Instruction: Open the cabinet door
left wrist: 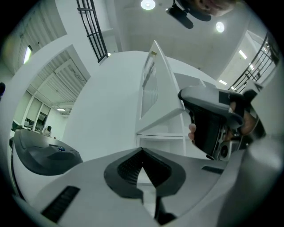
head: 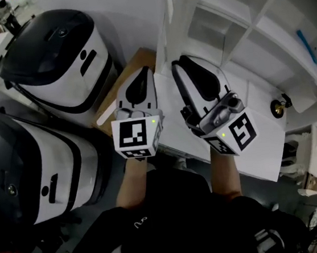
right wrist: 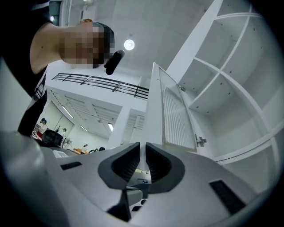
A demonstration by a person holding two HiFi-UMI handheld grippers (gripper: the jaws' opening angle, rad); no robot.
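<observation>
No text, label or number is readable.

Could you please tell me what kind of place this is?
Probably a lab or workshop inside a large hall. Two big white-and-black machines stand beside a white cabinet with open shelves and its door swung out, and a black railing runs high up under ceiling lights.

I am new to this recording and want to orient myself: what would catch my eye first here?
The white cabinet door stands swung open from its white shelves, its edge pinched in the right gripper. The left gripper is shut on nothing beside it. Two big black-and-white machines stand at the head view's left.
</observation>
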